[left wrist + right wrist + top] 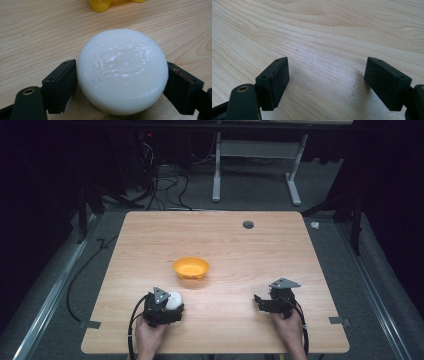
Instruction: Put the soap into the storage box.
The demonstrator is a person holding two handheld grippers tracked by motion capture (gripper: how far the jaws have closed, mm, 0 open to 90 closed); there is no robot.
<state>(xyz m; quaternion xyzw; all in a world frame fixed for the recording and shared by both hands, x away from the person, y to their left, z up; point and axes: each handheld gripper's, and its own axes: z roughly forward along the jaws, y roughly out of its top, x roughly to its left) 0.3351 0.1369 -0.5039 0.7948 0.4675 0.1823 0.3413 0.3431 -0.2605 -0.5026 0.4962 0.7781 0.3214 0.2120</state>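
A white rounded bar of soap [122,71] sits between the jaws of my left gripper [122,82], which is shut on it just above the wooden table. From above, the soap [174,300] shows at the gripper's [172,306] front, near the table's front left. An orange bowl [190,267] stands a short way beyond it, near the table's middle; its yellow-orange rim [100,5] peeks in at the top of the left gripper view. My right gripper [259,301] rests at the front right, open, with bare wood between its pads [325,82].
The wooden table [240,255] has a small dark grommet [248,224] near its far edge. Cables and a desk frame lie on the floor beyond. Tape tabs mark the table's front corners [340,321].
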